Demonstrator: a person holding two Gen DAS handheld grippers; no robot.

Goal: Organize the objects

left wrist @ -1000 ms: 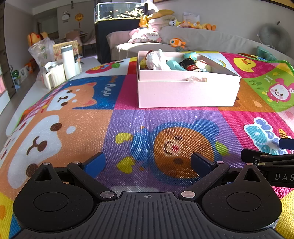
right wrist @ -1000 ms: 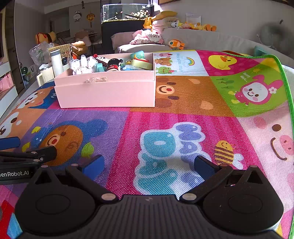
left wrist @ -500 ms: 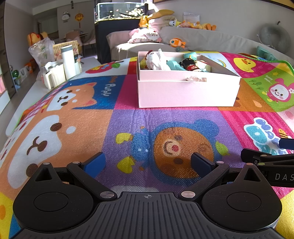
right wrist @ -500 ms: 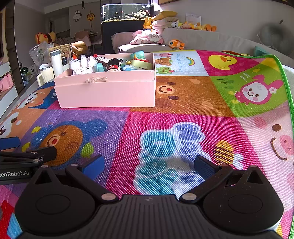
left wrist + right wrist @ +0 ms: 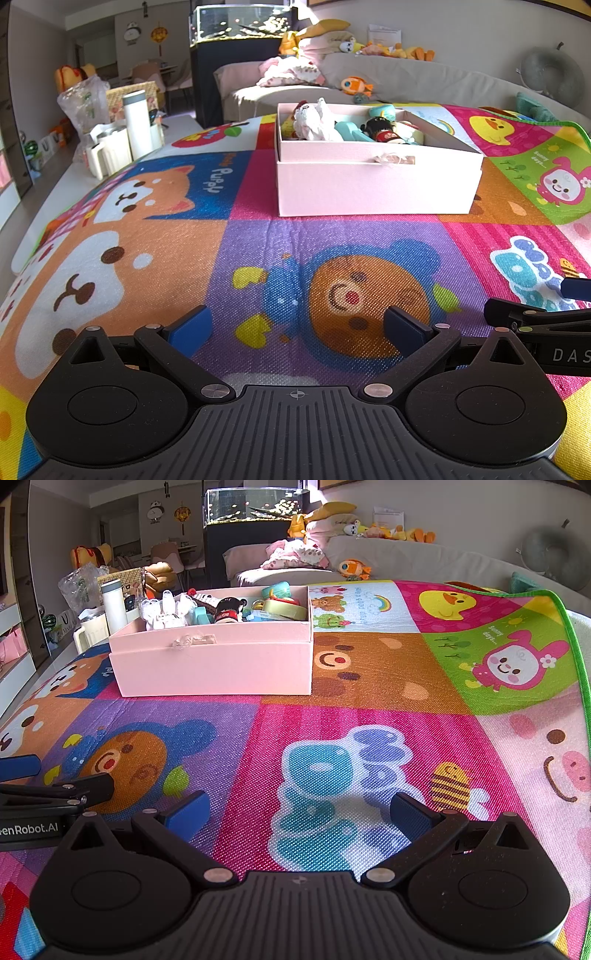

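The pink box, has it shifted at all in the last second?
No. The pink box sits on the same mat squares, above the bear print.

Left gripper (image 5: 297,326) is hovering wide open and empty over the cartoon play mat (image 5: 258,240); far ahead the pink box (image 5: 376,184) is sitting packed with toys, right gripper (image 5: 535,317) peeking in at right.

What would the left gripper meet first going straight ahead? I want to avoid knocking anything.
Probably the front wall of the pink box. The left gripper, open and empty, sits low over the play mat, with only bare mat between; depth is uncertain.
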